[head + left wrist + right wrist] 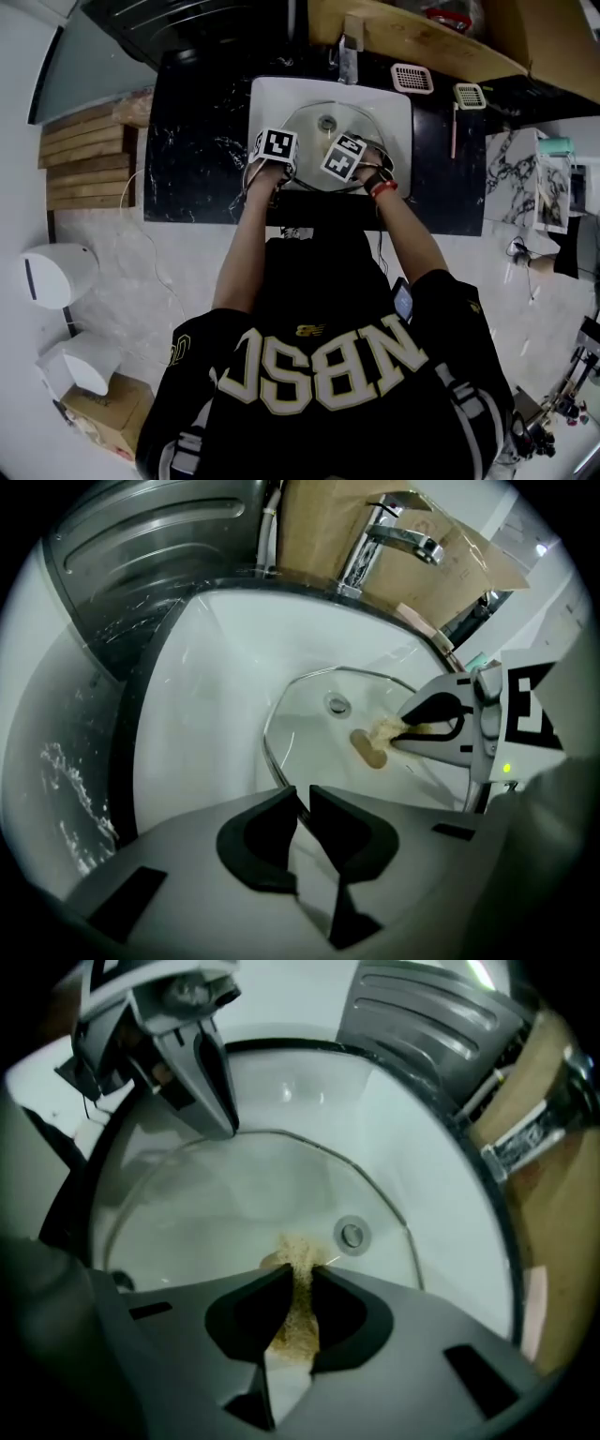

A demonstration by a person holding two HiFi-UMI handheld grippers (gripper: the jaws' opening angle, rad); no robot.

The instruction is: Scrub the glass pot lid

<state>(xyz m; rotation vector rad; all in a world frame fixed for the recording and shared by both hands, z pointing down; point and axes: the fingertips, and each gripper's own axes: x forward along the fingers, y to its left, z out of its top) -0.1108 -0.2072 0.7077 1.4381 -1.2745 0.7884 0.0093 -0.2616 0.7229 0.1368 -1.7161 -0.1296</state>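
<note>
Bottom of the left gripper view: left gripper (303, 794), jaws nearly together, clamped on the thin metal rim of the round clear glass pot lid (309, 719). The lid sits in the white ceramic basin (216, 649), mid-frame. Right gripper (298, 1274), low centre of its own view, is pinched tight on a coarse tan scrub pad (296, 1316) w/ its tip on the glass near the drain (352, 1235). Chrome faucet (394, 541) is top right, farthest.

Risks: the rim grip is narrow & the glass prob. wet, so a hard stroke could twist the lid loose and knock it on the basin. The pad could also drag out of the jaws.
</note>
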